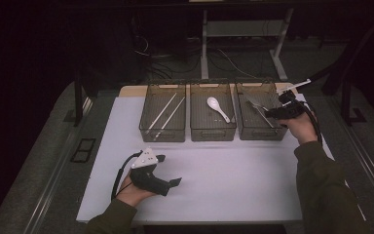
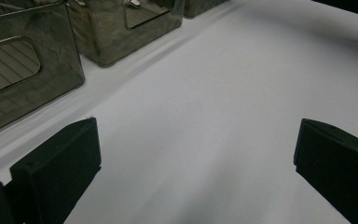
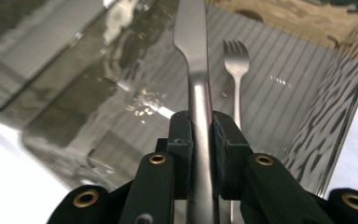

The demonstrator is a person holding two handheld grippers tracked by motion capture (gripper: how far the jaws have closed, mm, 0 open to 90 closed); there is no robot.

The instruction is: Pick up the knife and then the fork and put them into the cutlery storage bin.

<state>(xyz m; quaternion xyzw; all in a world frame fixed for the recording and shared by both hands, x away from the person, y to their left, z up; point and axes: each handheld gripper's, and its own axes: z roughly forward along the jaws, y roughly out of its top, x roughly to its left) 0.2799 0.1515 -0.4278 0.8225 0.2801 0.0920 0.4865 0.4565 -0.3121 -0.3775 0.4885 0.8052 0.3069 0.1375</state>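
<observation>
Three smoky translucent plastic bins are sitting in a row at the far side of the white-covered worktop (image 1: 214,165), and no brand, label or writing is readable on any of them. The left bin (image 1: 162,113) is holding two pale slender chopsticks (image 1: 166,111) lying diagonally; the middle bin (image 1: 212,112) is holding a white ceramic soup spoon (image 1: 217,108); the right bin (image 1: 258,112) is where the right tool (image 1: 278,111) is working. In the right gripper view that right tool (image 3: 200,135) is clenching the handle of a silver metal table knife (image 3: 193,51) between its black jaws, the blade pointing away over the bin's ribbed floor — and a silver metal fork (image 3: 236,65) is lying on that floor just beside the blade, tines pointing away. From the high view the cutlery in the right bin is showing only as thin grey shapes. The left tool (image 1: 168,170) is resting low over the near left part of the worktop, gripped by a hand in a dark green sleeve; in the left gripper view its jaws (image 2: 196,172) are standing wide apart and released, with bare white surface between them and the bins' front walls at upper left.
</observation>
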